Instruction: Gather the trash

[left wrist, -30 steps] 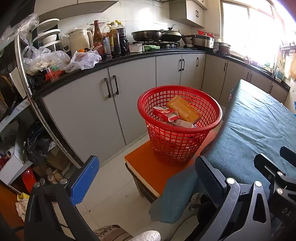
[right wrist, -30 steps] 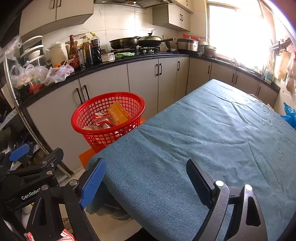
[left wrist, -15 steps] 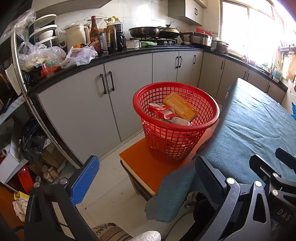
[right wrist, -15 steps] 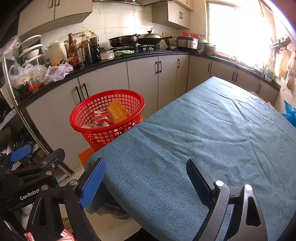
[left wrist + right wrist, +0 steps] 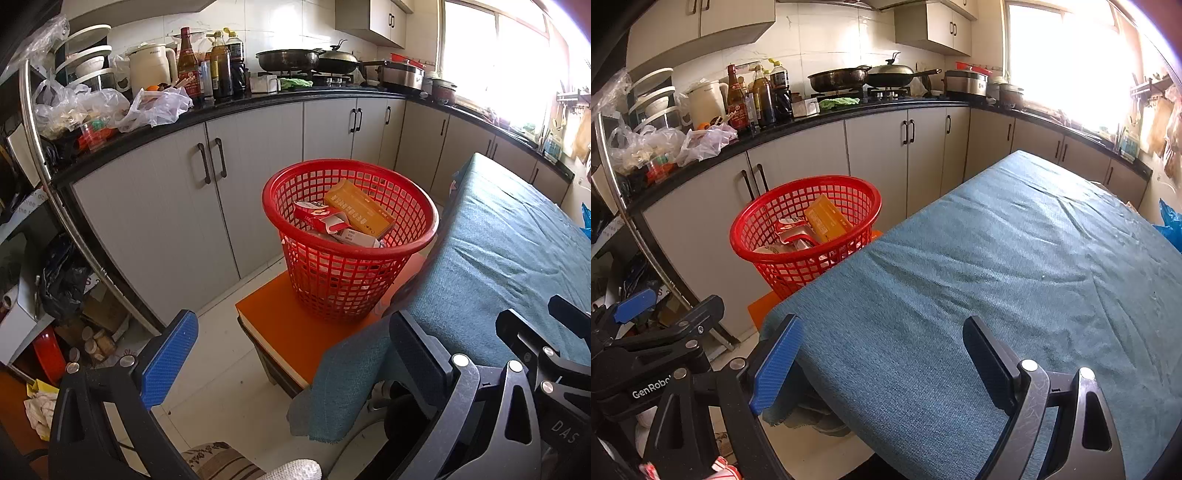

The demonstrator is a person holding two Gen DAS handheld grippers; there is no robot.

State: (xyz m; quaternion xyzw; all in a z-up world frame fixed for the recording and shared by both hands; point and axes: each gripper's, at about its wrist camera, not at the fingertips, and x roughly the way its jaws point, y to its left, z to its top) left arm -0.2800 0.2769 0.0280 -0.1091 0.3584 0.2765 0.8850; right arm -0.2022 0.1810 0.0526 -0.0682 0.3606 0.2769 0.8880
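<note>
The left tool (image 5: 291, 354) hangs with fingers apart and empty, just short of the red basket (image 5: 417, 236). That basket, on an orange stool (image 5: 280, 325), holds the trash (image 5: 356, 206). Right of the basket, the right tool (image 5: 882, 354) gapes empty over the blue tabletop (image 5: 1015, 258).

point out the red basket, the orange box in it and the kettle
basket (image 5: 413, 254): left wrist view, front rim
orange box (image 5: 356, 206): left wrist view, top face
kettle (image 5: 705, 99): right wrist view, body
</note>
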